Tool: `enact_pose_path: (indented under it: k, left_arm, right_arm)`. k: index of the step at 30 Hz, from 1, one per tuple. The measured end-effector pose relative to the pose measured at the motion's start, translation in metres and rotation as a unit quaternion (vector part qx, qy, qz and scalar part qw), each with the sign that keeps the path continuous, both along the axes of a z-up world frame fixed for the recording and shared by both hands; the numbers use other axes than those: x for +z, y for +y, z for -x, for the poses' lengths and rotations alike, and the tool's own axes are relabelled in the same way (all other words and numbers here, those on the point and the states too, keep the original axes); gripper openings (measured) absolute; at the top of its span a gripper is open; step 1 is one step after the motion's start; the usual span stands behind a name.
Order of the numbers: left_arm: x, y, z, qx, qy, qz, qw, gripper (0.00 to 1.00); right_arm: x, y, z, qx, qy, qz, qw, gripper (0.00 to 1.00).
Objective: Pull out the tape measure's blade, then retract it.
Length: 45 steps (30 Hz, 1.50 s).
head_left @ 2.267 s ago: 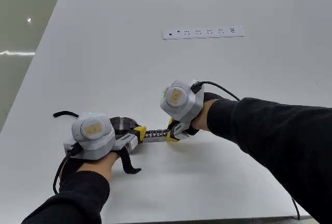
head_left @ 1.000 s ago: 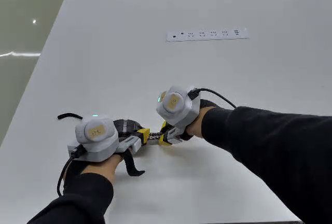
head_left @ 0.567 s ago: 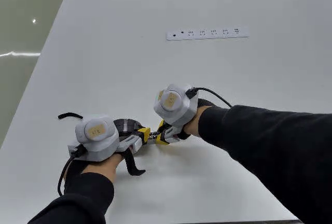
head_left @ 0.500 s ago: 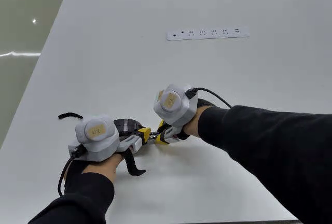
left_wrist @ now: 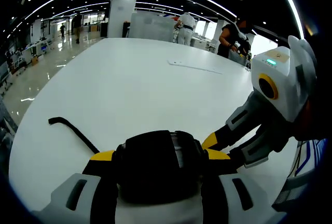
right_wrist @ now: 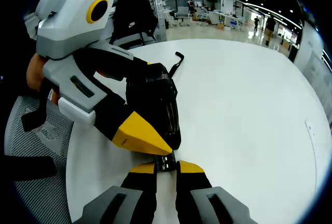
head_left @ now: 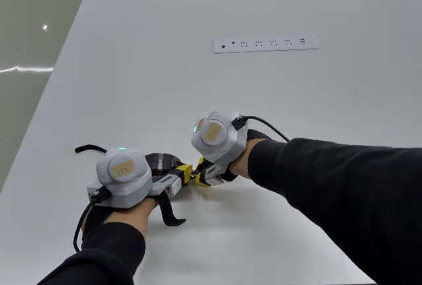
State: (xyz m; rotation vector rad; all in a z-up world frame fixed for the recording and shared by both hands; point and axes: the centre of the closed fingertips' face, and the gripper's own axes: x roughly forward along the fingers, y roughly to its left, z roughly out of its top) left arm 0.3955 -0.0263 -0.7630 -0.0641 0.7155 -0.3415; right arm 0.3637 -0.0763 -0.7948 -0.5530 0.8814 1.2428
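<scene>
The tape measure [head_left: 161,163] sits at the near left of the white tabletop [head_left: 165,67], with both grippers on it. The left gripper [left_wrist: 160,154] is clamped across the black case [right_wrist: 153,99], one yellow-tipped jaw on each side. The right gripper [right_wrist: 166,167] comes in from the right, its jaws drawn narrow and pinching the blade [right_wrist: 165,162] at its tip, right up against the mouth of the case. Almost no blade shows outside the case. The two grippers' tips nearly touch.

The case looks like hard plastic with a rubbery skin: compact, rigid, probably dense for its size, and unlikely to give under the jaws. A grip across its broad sides, as here, should hold against the pull. The blade is another matter. It is a thin steel strip, likely slick and spring-loaded, so it will tug back toward the case all the way out. It keeps straight while short and may buckle once long. The hook at its end is the place to hold, since the jaws can bear against it instead of relying on friction alone; whether they sit on the hook or just behind it is too small to tell. If released suddenly, the blade could whip in, so letting it back under control seems wise.

A black strap [left_wrist: 72,128] trails from the case across the tabletop to the left, and a power strip [head_left: 264,43] lies well apart at the far side.
</scene>
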Motion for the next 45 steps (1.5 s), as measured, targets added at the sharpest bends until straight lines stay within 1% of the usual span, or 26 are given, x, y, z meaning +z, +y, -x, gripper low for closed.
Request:
enact_pose_path:
  k: [3,8,16,25,32,39,42,45]
  left_arm:
    - [0.0000,0.0000,0.0000,-0.001,0.000,0.000,1.0000,0.60]
    - [0.0002,0.0000,0.0000,-0.001,0.000,0.000,1.0000,0.60]
    - [-0.0001,0.0000,-0.0002,-0.001,0.000,0.002,1.0000,0.60]
    - [-0.0001,-0.0002,0.0000,-0.001,-0.001,0.001,1.0000,0.61]
    - [-0.0005,-0.0006,-0.0002,-0.002,-0.003,-0.001,1.0000,0.61]
    - [-0.0001,-0.0008,-0.0001,-0.001,-0.004,-0.002,1.0000,0.61]
    - [0.0004,-0.0010,-0.0005,-0.002,-0.008,-0.005,1.0000,0.62]
    - [0.0006,-0.0009,-0.0003,-0.001,-0.007,-0.005,1.0000,0.62]
  right_arm:
    - [0.0003,0.0011,-0.0014,-0.006,0.006,-0.004,1.0000,0.09]
    - [0.0003,0.0026,-0.0013,-0.006,0.003,-0.005,1.0000,0.09]
    - [0.0003,0.0047,-0.0019,-0.009,0.007,-0.005,0.9999,0.09]
    - [0.0001,0.0056,-0.0014,-0.002,0.000,-0.008,1.0000,0.10]
    - [-0.0001,0.0063,-0.0011,-0.002,-0.015,-0.012,0.9998,0.10]
    - [0.0001,0.0061,-0.0013,-0.005,-0.015,-0.011,0.9998,0.11]
    - [-0.0003,0.0068,-0.0004,-0.003,-0.025,-0.005,0.9997,0.11]
    - [-0.0002,0.0069,-0.0012,-0.006,-0.030,-0.003,0.9995,0.11]
